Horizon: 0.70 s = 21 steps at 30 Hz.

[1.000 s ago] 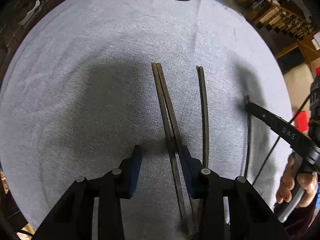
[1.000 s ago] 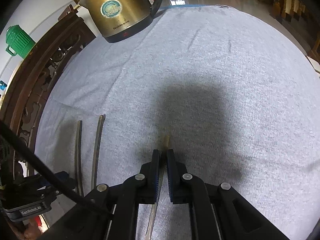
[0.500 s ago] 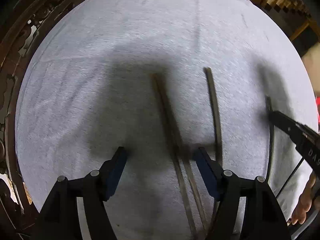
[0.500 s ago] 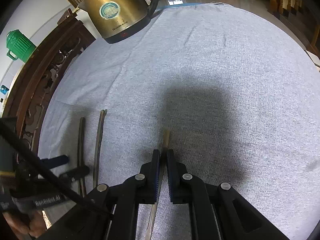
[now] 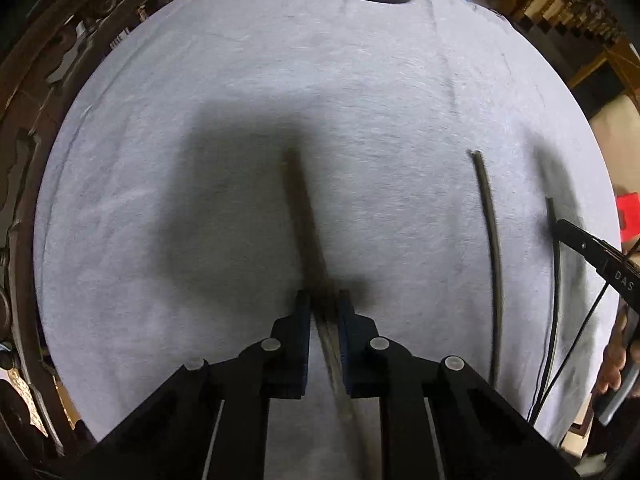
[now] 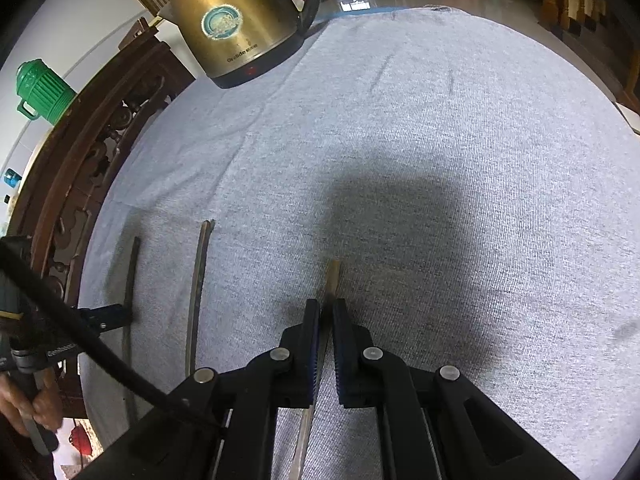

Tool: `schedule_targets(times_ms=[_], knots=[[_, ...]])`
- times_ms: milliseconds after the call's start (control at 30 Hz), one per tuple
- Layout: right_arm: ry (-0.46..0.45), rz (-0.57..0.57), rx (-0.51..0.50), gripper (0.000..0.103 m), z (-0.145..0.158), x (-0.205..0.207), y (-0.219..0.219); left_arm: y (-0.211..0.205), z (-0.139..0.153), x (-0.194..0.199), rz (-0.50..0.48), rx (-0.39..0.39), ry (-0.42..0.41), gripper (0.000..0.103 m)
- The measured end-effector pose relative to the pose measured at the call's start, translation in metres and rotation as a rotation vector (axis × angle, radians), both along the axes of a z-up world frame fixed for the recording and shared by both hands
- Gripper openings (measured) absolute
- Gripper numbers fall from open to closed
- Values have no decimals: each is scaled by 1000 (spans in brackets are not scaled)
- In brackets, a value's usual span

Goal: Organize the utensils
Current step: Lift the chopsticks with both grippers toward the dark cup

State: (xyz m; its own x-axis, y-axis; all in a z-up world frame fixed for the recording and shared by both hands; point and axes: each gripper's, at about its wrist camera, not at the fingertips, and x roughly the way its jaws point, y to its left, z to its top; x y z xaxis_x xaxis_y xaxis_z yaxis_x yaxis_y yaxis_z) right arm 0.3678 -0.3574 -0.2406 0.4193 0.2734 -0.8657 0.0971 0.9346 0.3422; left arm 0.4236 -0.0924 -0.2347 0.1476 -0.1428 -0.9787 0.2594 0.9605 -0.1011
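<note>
Left gripper (image 5: 323,304): one. Jaws drawn narrow around a pair of chopsticks (image 5: 304,216), two sticks lying together, blurred in the left wrist view. The sticks run forward from between the fingers over the grey cloth (image 5: 360,100). Whether the pads actually press them cannot be told through the blur.

Right gripper (image 6: 326,312): one. Jaws nearly closed, clamped on a single chopstick (image 6: 332,274); its pale tip pokes out just past the fingertips and its other end runs back under the gripper body. The stick lies low over the cloth.

Loose chopsticks on the cloth: one, a dark single stick (image 5: 491,248), lying between the two grippers, roughly parallel to the held ones and apart from both. In the left wrist view the right gripper's stick shows as a further thin dark line at far right, beside that gripper's black finger.

Chopstick total, counted: four. Two at the left gripper, one loose, one in the right gripper.

Hands: one visible in each view, at the frame edge, wrapped around the other gripper's handle; the right hand (image 5: 618,356) and the left hand (image 6: 28,408). Both grippers point forward and down towards the cloth, side by side.

Kettle (image 6: 236,20): one, brass-coloured with a black base, standing upright at the far edge of the cloth.

Carved wooden furniture (image 6: 92,140): one piece, along the cloth's left edge.

Green plastic container (image 6: 42,88): one, beyond the furniture.
</note>
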Motion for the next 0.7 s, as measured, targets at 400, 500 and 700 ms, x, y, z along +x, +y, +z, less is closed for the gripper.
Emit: schedule_targets(times_ms=[400,500,700], knots=[[4,2,-15,8,1,6,3,26,68,-5,-170,-242,-151,11],[5,4,-24,8,1,8,5,15,66,-5,-140,-191,-148,11],[3,9,-20,8,0,9,5,20,38,10,-20,-106,-92,11]])
